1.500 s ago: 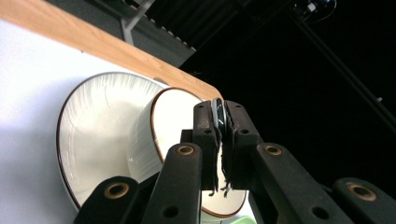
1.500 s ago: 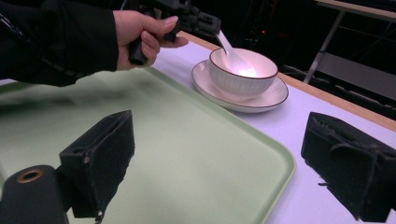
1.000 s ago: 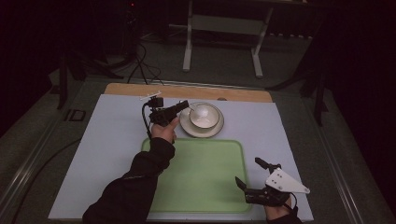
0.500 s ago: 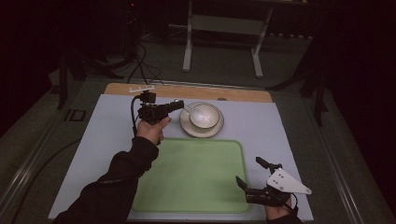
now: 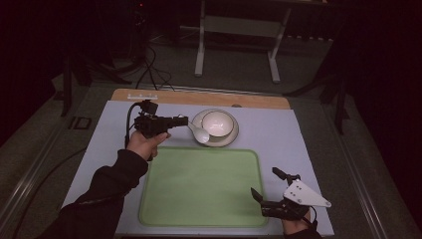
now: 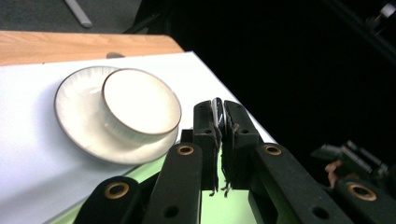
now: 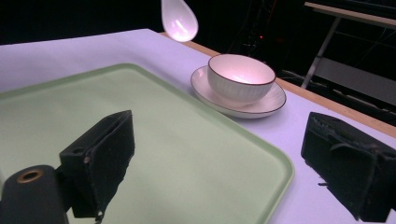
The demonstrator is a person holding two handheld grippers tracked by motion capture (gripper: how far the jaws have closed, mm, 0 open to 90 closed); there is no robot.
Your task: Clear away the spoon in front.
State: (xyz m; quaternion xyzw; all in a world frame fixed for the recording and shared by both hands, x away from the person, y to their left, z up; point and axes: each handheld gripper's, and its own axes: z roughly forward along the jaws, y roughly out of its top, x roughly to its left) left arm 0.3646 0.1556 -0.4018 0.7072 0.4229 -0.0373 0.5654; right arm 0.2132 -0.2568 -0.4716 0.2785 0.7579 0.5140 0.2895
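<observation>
My left gripper point(image 5: 175, 121) is shut on the handle of a white spoon point(image 5: 199, 133), held in the air just left of the bowl. The thin handle point(image 6: 217, 112) stands pinched between the left jaws, and the spoon's rounded end point(image 7: 179, 19) hangs above the table. A white bowl point(image 5: 217, 122) with a dark rim sits upright on a white saucer point(image 5: 230, 139) at the back of the table. My right gripper point(image 5: 263, 181) stands open over the front right corner of the green tray point(image 5: 199, 194), with nothing between its pads point(image 7: 105, 158).
The light table top point(image 5: 308, 149) ends in a wooden strip point(image 5: 199, 97) at the back. Beyond it a dark floor holds cables and a metal stand point(image 5: 239, 45). The person's left sleeve point(image 5: 104, 194) lies along the tray's left side.
The left gripper has drawn back from the bowl with the spoon, which now hangs over the saucer's left edge. The right gripper has stayed still.
</observation>
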